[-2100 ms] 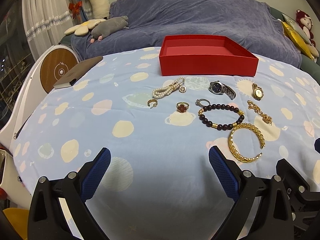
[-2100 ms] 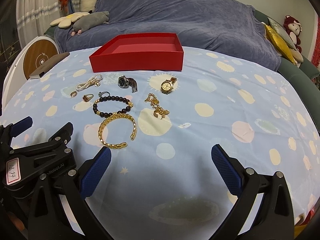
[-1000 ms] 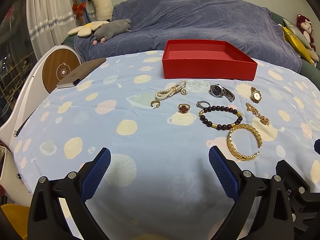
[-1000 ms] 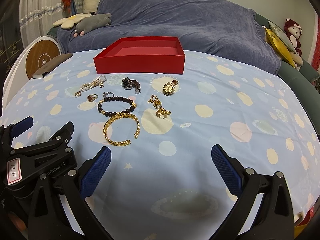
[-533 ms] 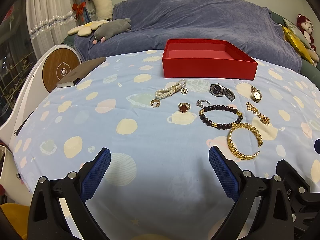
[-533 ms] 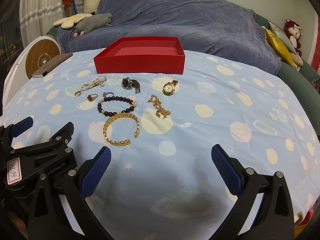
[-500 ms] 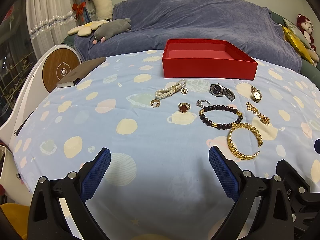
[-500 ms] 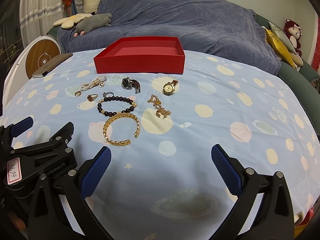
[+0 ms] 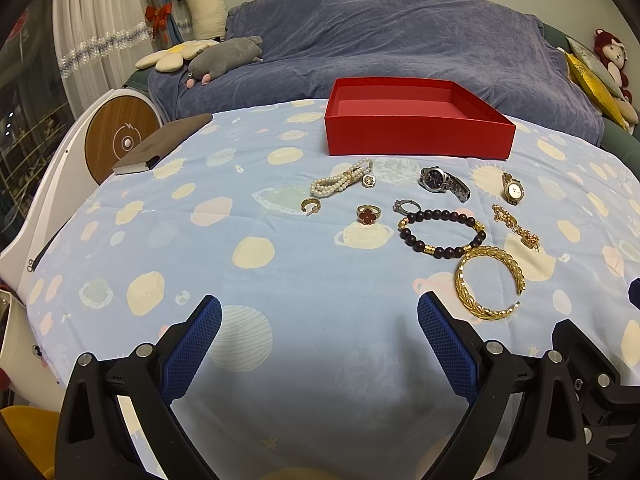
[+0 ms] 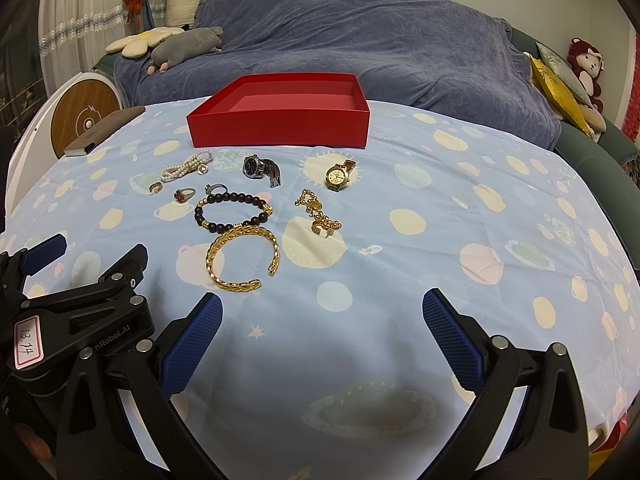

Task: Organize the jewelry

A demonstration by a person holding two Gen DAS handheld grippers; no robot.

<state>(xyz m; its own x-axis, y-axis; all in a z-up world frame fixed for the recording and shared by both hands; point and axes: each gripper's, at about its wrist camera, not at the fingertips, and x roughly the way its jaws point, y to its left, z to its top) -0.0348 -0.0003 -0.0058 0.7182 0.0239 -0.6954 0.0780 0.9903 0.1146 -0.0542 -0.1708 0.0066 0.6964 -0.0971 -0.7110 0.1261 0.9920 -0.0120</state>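
An empty red box point(image 9: 416, 136) point(image 10: 280, 128) stands at the table's far side. In front of it lie a pearl bracelet point(image 9: 340, 182), a small gold ring point(image 9: 311, 205), a red-stone ring point(image 9: 368, 214), a silver ring point(image 9: 405, 205), a silver watch point(image 9: 442, 182), a gold watch point(image 10: 339, 176), a gold chain point(image 10: 318, 214), a dark bead bracelet point(image 10: 230, 210) and a gold bangle point(image 10: 240, 260). My left gripper point(image 9: 319, 336) is open, near the front edge, left of the bangle. My right gripper point(image 10: 322, 332) is open beside it, holding nothing.
A brown notebook point(image 9: 160, 144) lies at the table's far left. A sofa under a blue-grey cover point(image 9: 400, 40) with plush toys point(image 9: 224, 58) runs behind the table. A white device with a wooden disc point(image 9: 120, 140) stands left of the table.
Both grippers drew back and rose slightly over the first second, so the jewelry looks a little farther off. Nothing has moved in the last half second.
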